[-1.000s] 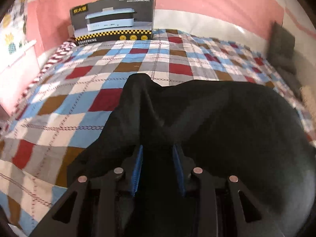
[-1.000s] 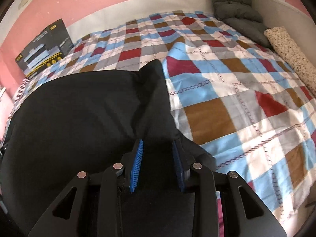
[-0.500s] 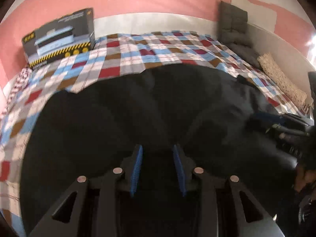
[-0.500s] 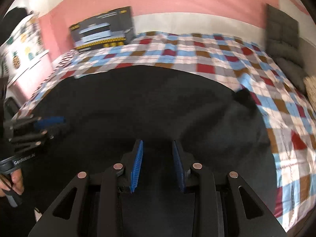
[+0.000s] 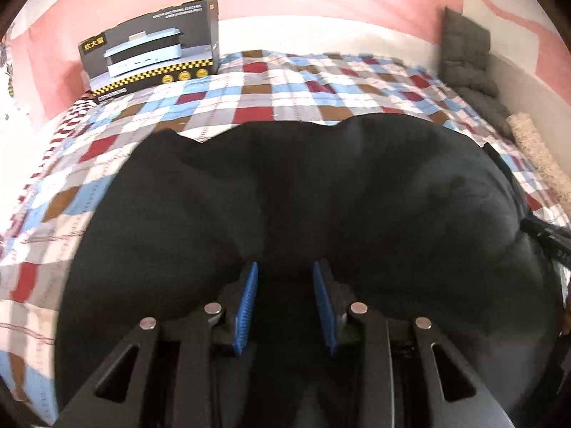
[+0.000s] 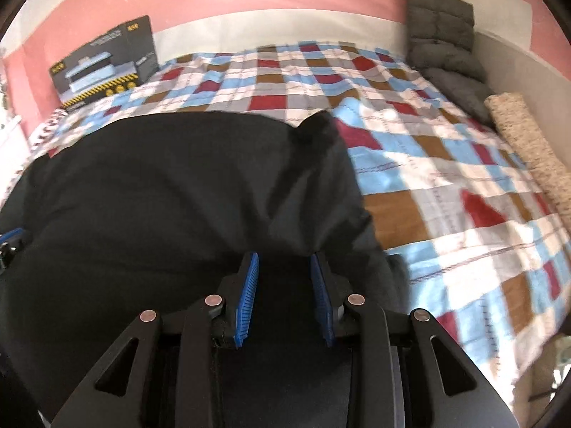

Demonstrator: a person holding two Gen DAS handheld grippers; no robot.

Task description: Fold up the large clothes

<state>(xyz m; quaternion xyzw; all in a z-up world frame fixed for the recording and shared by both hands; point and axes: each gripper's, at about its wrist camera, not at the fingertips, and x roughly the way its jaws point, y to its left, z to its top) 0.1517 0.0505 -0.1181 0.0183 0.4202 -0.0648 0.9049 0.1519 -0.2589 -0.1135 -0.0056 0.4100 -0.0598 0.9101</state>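
We're over the bed (image 5: 292, 85) with its checked sheet, and the black garment (image 5: 321, 192) lies spread across the near half of it, bunched into soft ridges. Our left gripper (image 5: 284, 290) has the garment's near edge running between its 2 blue pads (image 5: 246, 303); the pads stand apart with dark cloth filling the gap, so we cannot tell whether they are clamped on it. Same story on the right gripper (image 6: 283, 280): cloth sits between the pads (image 6: 246, 299), and we can't tell if it is pinched.

From the right view, the garment (image 6: 178, 185) covers the bed's left side, 1 corner poking up toward the bed's middle, and bare checks (image 6: 446, 185) run off to the right. A boxed appliance (image 5: 150, 50) stands at the bed's far left corner against the pink wall. A grey cushion (image 6: 442, 39) leans in the far right corner, and a speckled bolster (image 6: 524, 142) lies along the bed's right edge.
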